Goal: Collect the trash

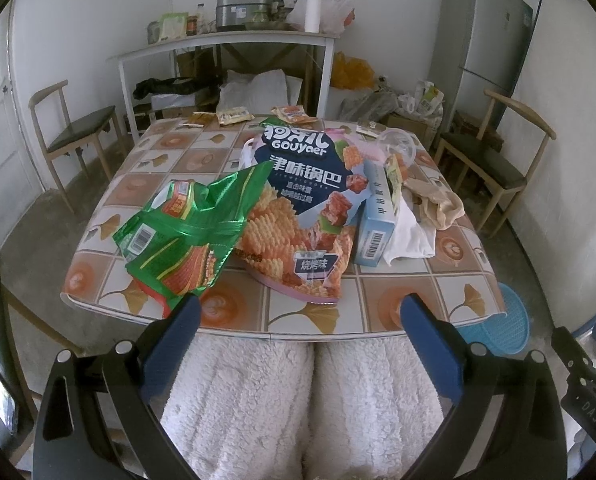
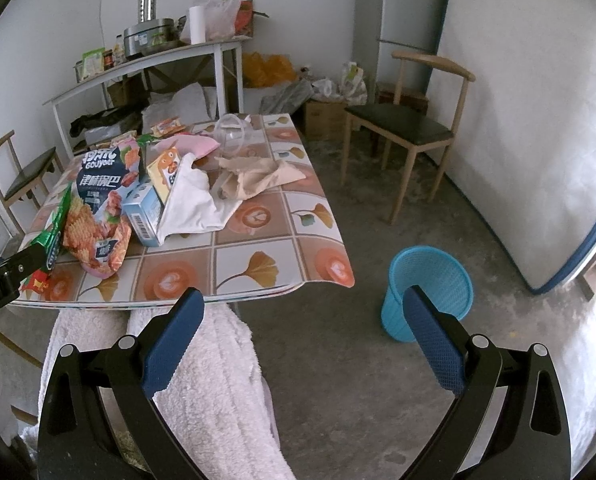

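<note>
Trash is piled on the tiled table (image 1: 438, 300): a crumpled green snack bag (image 1: 185, 236), a large blue and orange crisp bag (image 1: 302, 208), a light blue box (image 1: 376, 224), white tissue (image 1: 412, 236), a beige wad (image 1: 438, 200) and a clear plastic cup (image 1: 398, 142). My left gripper (image 1: 300, 306) hangs open at the near table edge, its left finger just short of the green bag's corner. My right gripper (image 2: 304, 300) is open over the floor beside the table (image 2: 257, 264), with a blue mesh bin (image 2: 430, 292) right behind its right finger.
Small packets (image 1: 233, 114) lie along the table's far edge. A person's legs in white fleece (image 1: 298, 400) sit under the near edge. Chairs (image 2: 402, 124) stand on both sides. A white shelf table (image 1: 225, 40) with pots, a fridge (image 1: 482, 40) and bags line the back wall.
</note>
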The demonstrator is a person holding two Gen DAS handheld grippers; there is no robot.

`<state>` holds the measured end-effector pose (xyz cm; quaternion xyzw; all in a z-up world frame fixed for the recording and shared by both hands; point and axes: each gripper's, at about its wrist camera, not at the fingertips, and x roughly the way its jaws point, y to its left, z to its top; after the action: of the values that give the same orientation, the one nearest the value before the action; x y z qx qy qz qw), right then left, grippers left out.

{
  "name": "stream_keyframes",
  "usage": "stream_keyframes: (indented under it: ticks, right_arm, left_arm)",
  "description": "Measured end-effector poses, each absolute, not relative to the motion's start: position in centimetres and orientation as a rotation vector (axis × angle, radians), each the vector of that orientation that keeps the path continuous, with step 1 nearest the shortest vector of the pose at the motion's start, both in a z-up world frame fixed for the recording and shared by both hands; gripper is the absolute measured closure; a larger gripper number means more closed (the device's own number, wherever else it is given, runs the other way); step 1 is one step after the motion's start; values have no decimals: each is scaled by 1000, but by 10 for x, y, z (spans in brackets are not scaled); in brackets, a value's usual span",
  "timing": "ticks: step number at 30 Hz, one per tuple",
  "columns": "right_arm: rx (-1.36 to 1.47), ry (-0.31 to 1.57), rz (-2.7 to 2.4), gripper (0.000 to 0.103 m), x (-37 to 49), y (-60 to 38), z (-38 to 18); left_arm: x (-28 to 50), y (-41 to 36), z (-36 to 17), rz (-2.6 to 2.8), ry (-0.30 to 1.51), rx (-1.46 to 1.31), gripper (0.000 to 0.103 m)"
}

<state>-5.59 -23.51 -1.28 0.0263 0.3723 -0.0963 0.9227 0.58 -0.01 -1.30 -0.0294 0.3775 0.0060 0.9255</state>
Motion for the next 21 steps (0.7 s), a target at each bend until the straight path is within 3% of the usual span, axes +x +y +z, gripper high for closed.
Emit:
stream_keyframes:
  ticks: [21]
  right_arm:
    - [54,762,-198,8,-53,-234,-15]
  left_arm:
    - [4,0,-14,5,778,-69,5]
